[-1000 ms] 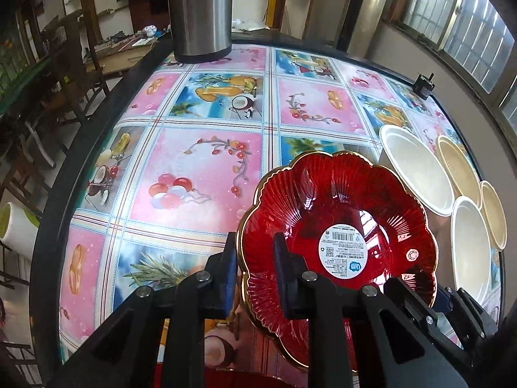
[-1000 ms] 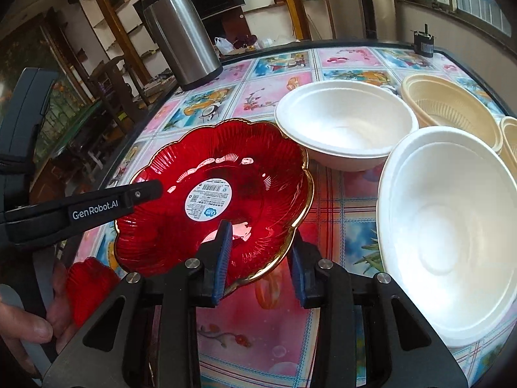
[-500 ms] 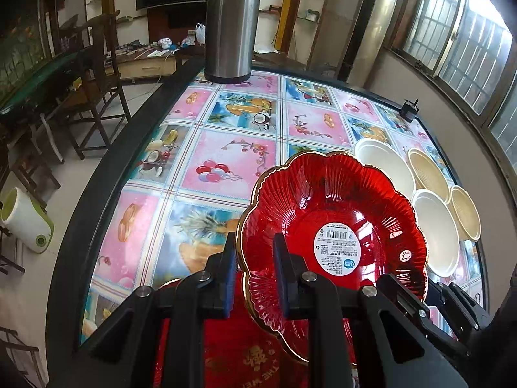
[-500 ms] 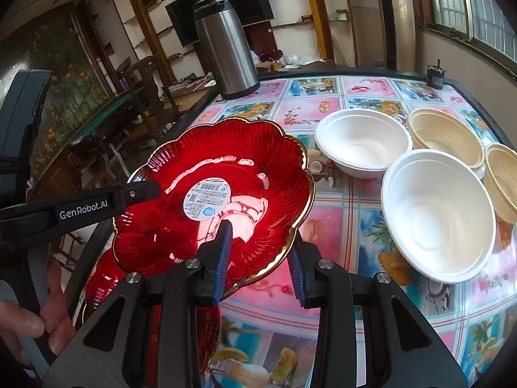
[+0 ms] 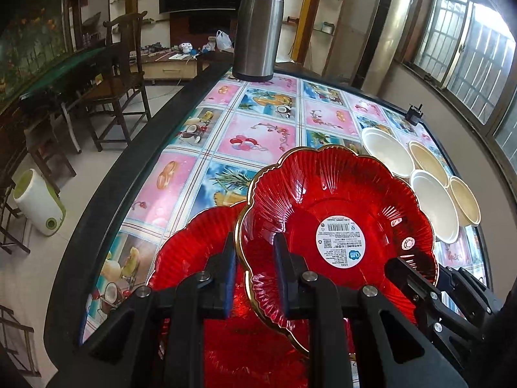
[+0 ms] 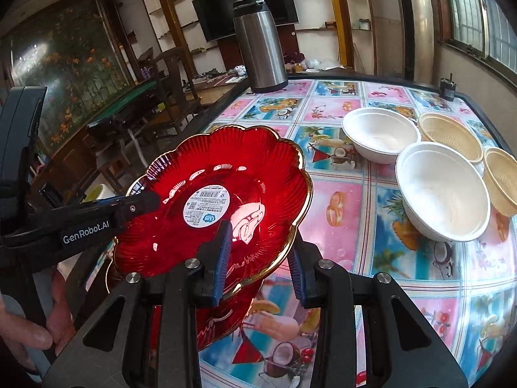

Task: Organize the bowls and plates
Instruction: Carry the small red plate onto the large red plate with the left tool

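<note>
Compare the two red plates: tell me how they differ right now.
The upper red plate is lifted and tilted, gripped at its rim by the left gripper and right gripper; the lower red plate lies flat on the table, untouched. The upper plate shows fully, with a white sticker; the lower plate is mostly hidden beneath. Both are red, ribbed and scalloped.

A scalloped plate [image 5: 336, 213] fills the lower middle of the left wrist frame, tilted above a second plate [image 5: 200, 252] lying on the table [image 5: 232, 135] at lower left. Four bowls [image 5: 433, 200] cluster at right, apparently touching one another. A thermos [image 5: 258, 29] stands at the table's far edge, top centre, with a chair [image 5: 122, 74] beyond the table's left rim.
</note>
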The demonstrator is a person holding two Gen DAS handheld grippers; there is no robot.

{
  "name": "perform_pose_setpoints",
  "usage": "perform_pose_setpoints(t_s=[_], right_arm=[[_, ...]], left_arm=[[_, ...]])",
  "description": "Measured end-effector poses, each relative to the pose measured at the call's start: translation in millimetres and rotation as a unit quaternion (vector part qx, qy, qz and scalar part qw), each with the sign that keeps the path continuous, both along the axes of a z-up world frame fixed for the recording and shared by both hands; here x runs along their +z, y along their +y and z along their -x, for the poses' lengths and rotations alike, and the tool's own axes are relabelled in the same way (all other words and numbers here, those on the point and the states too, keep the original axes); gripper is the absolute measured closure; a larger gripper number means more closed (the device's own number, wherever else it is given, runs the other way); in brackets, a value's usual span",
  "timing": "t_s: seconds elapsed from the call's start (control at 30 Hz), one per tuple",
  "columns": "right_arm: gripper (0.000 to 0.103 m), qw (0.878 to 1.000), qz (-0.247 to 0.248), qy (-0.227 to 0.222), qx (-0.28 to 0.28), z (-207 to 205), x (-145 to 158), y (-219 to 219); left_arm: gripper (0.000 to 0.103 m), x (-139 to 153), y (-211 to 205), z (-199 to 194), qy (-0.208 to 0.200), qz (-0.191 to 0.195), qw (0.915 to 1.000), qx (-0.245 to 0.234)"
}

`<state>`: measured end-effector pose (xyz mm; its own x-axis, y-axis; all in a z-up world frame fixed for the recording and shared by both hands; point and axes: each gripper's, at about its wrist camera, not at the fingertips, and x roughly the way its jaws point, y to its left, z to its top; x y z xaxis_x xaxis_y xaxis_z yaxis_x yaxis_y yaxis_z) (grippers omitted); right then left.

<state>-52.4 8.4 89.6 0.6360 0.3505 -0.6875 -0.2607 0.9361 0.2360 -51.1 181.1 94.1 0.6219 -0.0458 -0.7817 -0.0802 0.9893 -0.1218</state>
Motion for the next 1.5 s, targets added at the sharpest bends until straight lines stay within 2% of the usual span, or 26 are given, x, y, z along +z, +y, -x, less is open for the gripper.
perform_pose_setpoints(t_s=[0.4,0.93,1.2,1.5], right_arm=[[0.069,1.000,0.004,0.000,0.021,20,-6,0],[0.068,0.998,0.024,0.027,0.041,20,-27,18],[0.067,0.997,0.034,0.043,0.048,15,-37,25],[0.067,0.995,0.062,0.043,0.062,11,-35,37]], left_arm=[[0.083,-6,-2,35,-0.022,-0.020,0.9995,0.012],[0.083,-34,10,48,0.001,-0.015,0.9994,0.030],[0.083,-41,12,48,0.007,-0.021,0.9992,0.034],[0.082,-44,20,51,0.010,-0.020,0.9988,0.044]])
